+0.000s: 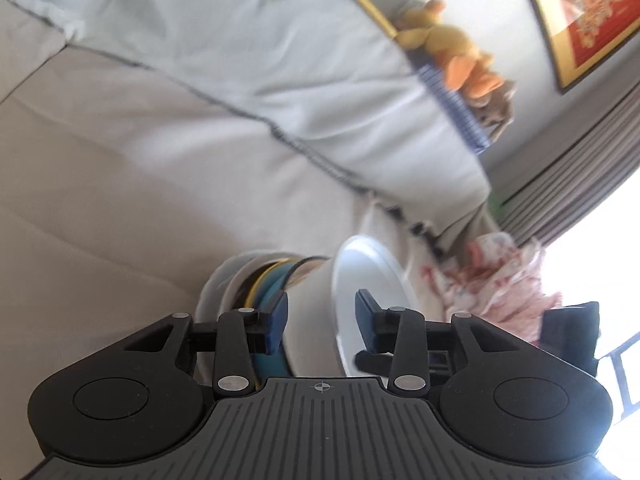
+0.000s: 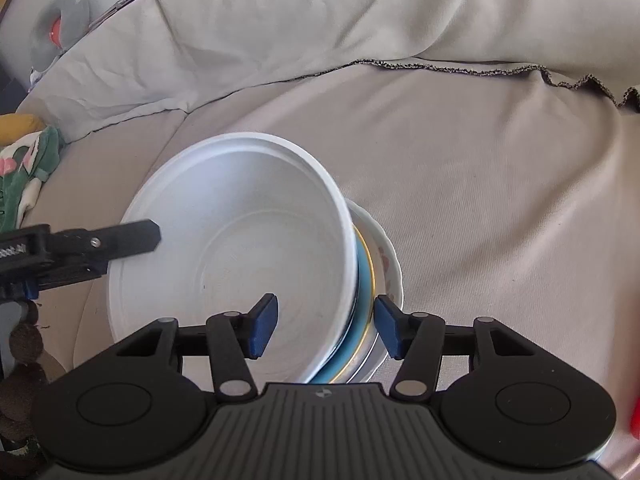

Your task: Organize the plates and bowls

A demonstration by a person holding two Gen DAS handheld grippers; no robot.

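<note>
A white bowl [image 2: 240, 240] sits on top of a stack: a teal plate with a gold rim [image 2: 365, 280] and a white plate with a flower pattern [image 2: 390, 252], all on a beige sofa seat. My right gripper [image 2: 324, 326] is open, its jaws astride the bowl's near right rim. My left gripper [image 1: 322, 326] is open astride the bowl's wall [image 1: 310, 312]; the teal plate [image 1: 268, 292] and white plate [image 1: 212, 292] show beside it. One left finger [image 2: 136, 236] reaches over the bowl's left rim in the right wrist view.
The sofa back cushions [image 2: 320, 20] rise behind the stack. A yellow plush toy [image 1: 444, 44] sits on the sofa back, a pink patterned cloth [image 1: 500, 280] lies near the stack, and a green floral cloth [image 2: 24, 176] lies at the left.
</note>
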